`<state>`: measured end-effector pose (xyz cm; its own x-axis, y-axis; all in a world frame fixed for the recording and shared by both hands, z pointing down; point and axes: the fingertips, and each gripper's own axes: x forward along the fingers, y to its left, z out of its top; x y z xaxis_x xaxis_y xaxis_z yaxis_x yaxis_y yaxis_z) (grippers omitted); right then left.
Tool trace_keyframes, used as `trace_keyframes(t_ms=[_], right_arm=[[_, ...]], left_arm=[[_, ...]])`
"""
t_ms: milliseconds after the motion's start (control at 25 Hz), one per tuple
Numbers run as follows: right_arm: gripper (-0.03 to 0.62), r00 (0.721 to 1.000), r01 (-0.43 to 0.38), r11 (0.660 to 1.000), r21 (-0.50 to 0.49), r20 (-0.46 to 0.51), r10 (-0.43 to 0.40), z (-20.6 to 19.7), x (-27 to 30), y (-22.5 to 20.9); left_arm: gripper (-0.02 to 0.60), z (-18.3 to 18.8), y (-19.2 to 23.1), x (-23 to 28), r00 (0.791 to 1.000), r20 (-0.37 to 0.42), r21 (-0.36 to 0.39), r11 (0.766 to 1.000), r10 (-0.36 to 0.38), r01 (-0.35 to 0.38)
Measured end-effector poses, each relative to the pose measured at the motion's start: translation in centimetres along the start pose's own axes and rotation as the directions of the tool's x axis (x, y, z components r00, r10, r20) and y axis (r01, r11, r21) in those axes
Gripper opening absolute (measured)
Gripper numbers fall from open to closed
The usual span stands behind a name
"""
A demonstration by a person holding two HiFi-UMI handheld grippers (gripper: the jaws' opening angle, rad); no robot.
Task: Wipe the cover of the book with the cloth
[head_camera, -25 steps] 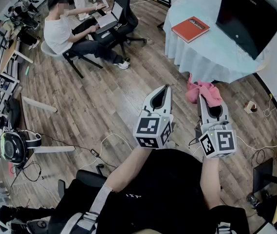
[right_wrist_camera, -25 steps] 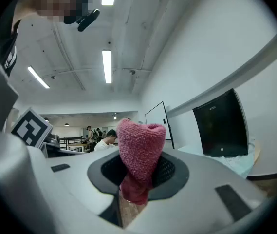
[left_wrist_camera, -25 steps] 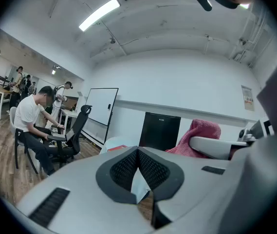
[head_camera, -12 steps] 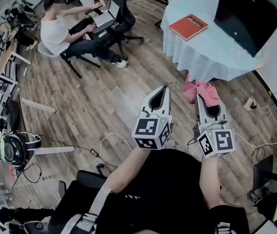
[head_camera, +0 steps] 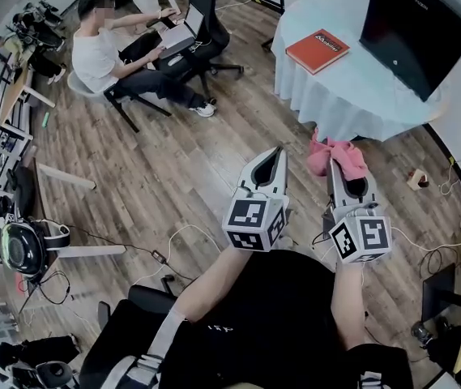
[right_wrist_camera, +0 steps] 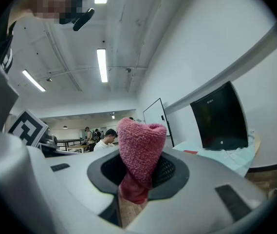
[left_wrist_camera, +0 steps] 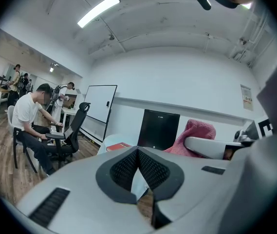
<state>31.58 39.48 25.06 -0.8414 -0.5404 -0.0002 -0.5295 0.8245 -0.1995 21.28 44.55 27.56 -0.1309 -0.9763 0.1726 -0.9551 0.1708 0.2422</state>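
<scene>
My right gripper [right_wrist_camera: 137, 175] has its jaws clamped on the pink cloth [head_camera: 340, 154], which is pinched low between the pads and stands up above them in a folded bunch. Part of it spills over the fingertips toward the left. My left gripper [left_wrist_camera: 138, 151] is held just beside the right one, at about the same height, with its jaws pressed together and nothing between them. Both point forward over the wooden floor [head_camera: 173, 160]. The red book [head_camera: 317, 49] lies flat, well ahead of my fingertips and a little to the right of them. It sits near the edge of the round table [head_camera: 327, 96] with the pale cloth cover, apart from both grippers. Beyond the book, farther right, a black screen [head_camera: 416, 27] stands on the same table. From the left gripper's own view the book is only a thin red sliver past the jaws, so I cannot make out its cover. Far off to the left of my fingers a seated person [head_camera: 100, 51] works at a laptop.
</scene>
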Motion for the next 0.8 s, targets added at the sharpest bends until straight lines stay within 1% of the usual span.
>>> trace_keyframes(t_ms=[160,360,480,600,680,800], right_arm=[[0.103,1.0,-0.006,1.0,0.011,-0.007,0.006,-0.5,1.2,0.4],[0.103,0.999,-0.018,0.999,0.03,-0.032,0.019,-1.4,2.9,0.8],[0.103,0.998,-0.021,0.999,0.025,-0.057,0.022,-2.2,4.3,1.4],[0.103,0.999,-0.018,1.0,0.02,-0.05,0.018,-2.2,5.6,1.9],[0.103,0.999,-0.006,1.0,0.028,-0.051,0.008,-2.2,6.6,1.7],[0.103,0.996,0.011,0.999,0.035,-0.084,-0.008,-3.1,8.7,1.8]], left_arm=[[0.013,-0.1,1.2,0.0,1.0,-0.01,0.007,1.0,0.01,-0.01],[0.012,-0.5,3.0,0.6,0.999,-0.03,-0.009,0.999,0.032,-0.032],[0.013,-0.8,4.4,1.2,0.998,-0.048,-0.028,0.999,0.037,-0.038],[0.013,-1.0,6.1,2.1,0.997,-0.064,-0.053,0.997,0.047,-0.05],[0.013,-0.9,6.8,2.9,0.997,-0.071,-0.062,0.997,0.041,-0.046],[0.013,-1.0,8.3,3.8,0.996,-0.086,-0.082,0.996,0.032,-0.04]])
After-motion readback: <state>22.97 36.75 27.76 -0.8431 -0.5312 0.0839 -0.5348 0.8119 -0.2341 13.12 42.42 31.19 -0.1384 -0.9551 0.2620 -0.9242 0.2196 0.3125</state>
